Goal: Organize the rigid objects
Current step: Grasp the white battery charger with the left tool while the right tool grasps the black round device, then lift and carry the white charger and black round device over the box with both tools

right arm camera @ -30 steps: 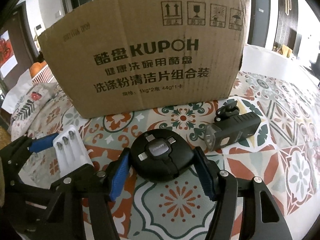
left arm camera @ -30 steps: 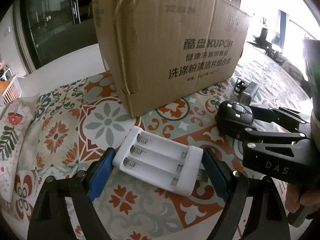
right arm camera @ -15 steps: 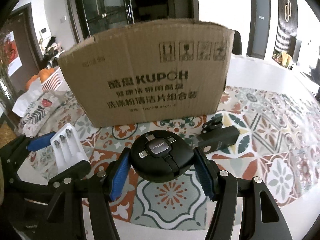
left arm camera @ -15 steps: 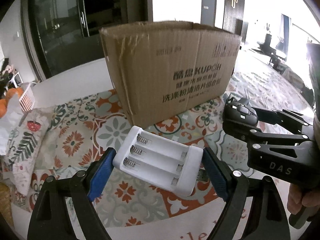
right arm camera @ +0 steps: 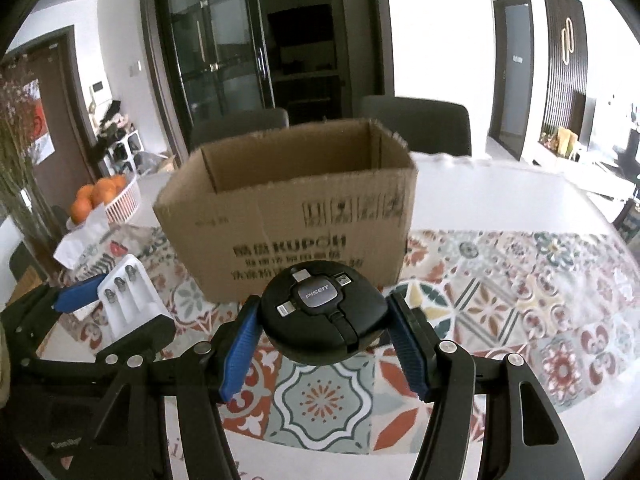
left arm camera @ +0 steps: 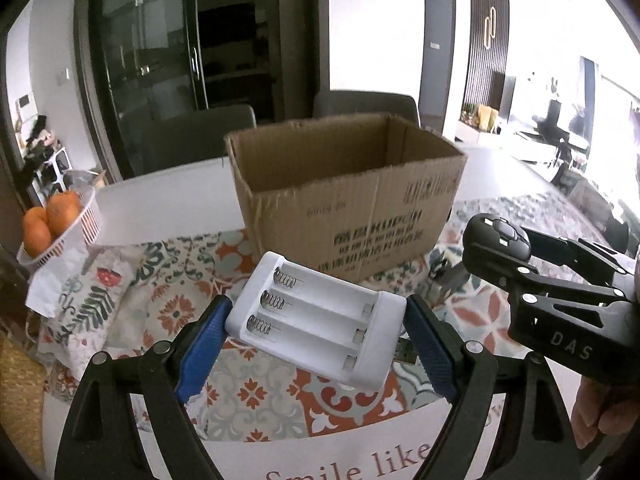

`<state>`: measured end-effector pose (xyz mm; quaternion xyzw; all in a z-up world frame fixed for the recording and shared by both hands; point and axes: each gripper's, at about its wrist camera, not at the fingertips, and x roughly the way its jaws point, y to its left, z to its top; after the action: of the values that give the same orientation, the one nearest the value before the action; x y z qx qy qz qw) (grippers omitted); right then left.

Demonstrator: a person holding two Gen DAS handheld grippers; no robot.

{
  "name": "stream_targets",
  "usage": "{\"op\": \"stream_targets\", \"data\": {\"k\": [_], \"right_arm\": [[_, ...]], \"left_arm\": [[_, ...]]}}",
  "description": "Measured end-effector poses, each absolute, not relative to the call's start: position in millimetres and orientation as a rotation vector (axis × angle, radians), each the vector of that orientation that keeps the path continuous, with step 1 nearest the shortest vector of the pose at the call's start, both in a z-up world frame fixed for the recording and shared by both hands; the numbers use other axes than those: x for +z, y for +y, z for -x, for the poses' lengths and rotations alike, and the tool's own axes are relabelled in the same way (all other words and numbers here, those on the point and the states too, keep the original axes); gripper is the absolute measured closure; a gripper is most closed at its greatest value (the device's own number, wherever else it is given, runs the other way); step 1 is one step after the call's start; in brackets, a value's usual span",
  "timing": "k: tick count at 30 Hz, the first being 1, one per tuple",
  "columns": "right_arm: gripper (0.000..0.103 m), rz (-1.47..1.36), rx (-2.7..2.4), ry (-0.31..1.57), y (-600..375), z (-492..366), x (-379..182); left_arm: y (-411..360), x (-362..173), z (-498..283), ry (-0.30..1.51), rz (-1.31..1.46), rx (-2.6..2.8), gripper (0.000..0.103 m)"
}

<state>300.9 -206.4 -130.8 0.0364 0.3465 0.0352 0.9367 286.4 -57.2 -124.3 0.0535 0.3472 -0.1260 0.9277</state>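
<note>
2 items are off the table at once, 1 in each gripper. The left gripper [left arm camera: 316,340] has its blue pads clamped on the short ends of a white battery charger [left arm camera: 318,328], whose 3 empty slots with springs face up. The right gripper [right arm camera: 322,338] is clamped on the sides of a round black cable adapter [right arm camera: 322,316], with a small grey badge on top. Both items hang above the patterned tablecloth [right arm camera: 520,300], in front of the cardboard box [right arm camera: 288,216] and near its front wall.

The step in hand looks like the carry: both items are lifted and aimed toward the box, but neither is over its opening yet. The next move probably calls for bringing each gripper forward over the front rim, high enough that the charger and the adapter clear the cardboard edge, and only then letting the jaws part. The charger is held a little tilted and by its ends, so a knock on the rim could twist it out of the pads. The 2 grippers sit close side by side, so they will need to stay apart as they cross the rim.

The box stands open with no flaps over it. Only the upper inner walls show, bare brown; its floor is hidden, so what it holds cannot be told. At the far left a white basket [left arm camera: 80,224] holds several oranges [left arm camera: 52,216].
</note>
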Motion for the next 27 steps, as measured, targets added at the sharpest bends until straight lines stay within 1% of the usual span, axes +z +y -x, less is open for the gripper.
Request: {"op": "stream_targets", "data": {"k": [18,27], "right_arm": [[0.040,-0.054,0.087,0.589,-221.0,-306.0,-64.3],[0.040,-0.061,0.104,0.575,-221.7,-324.5,-46.6]], "left_arm": [[-66.2,-61.7,-296.1,0.617,-0.084,-0.187,0.016],[-67.4,-43.4,-316.1,0.605,-0.062,-0.182,0.016]]}}
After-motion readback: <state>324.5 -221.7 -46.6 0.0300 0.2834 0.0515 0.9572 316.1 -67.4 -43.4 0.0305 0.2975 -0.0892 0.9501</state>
